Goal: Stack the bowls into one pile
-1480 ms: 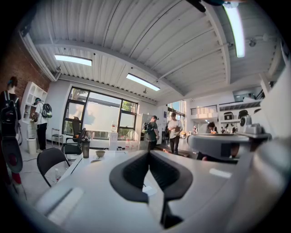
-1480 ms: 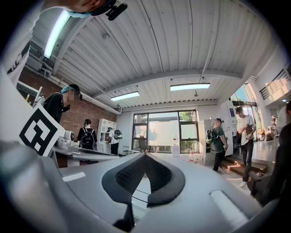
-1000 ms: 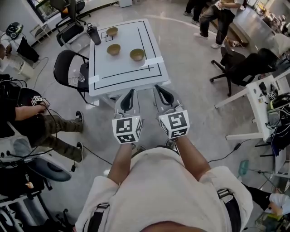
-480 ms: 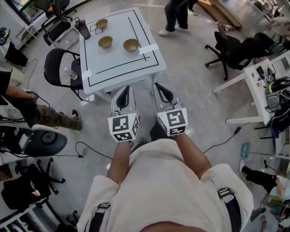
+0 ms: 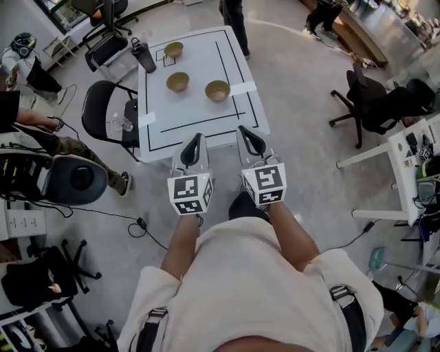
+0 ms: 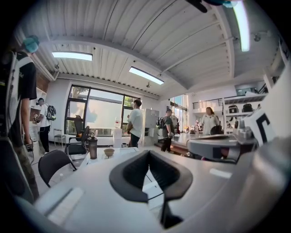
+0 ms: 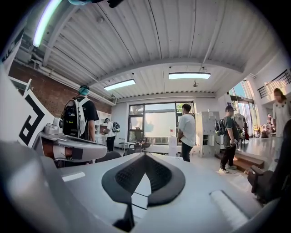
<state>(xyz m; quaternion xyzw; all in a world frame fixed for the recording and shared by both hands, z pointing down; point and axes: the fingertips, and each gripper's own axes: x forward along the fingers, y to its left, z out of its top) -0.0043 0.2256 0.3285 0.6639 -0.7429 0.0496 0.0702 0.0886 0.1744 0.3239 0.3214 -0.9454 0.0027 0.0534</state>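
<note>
Three tan bowls stand apart on the white table (image 5: 230,117) with black lines: one at the far left (image 5: 174,49), one in the middle (image 5: 177,82) and one to the right (image 5: 217,90). My left gripper (image 5: 193,142) and right gripper (image 5: 250,135) are held side by side, level, with their tips just over the table's near edge and well short of the bowls. Both are shut with nothing in them. In the left gripper view the shut left gripper (image 6: 148,153) points at the far bowl (image 6: 108,152). The right gripper view shows the right gripper (image 7: 144,154) shut, with no bowl in sight.
A dark bottle (image 5: 144,55) stands at the table's far left corner. A black chair (image 5: 103,110) is at the table's left side, and office chairs (image 5: 375,100) stand to the right. People stand beyond the table (image 5: 234,20), one sits at left (image 5: 41,127), and cables (image 5: 144,230) cross the floor.
The person has stepped toward the table, so both grippers now reach its near edge. The bowls have not moved. A passer-by has walked past the table's far side.
</note>
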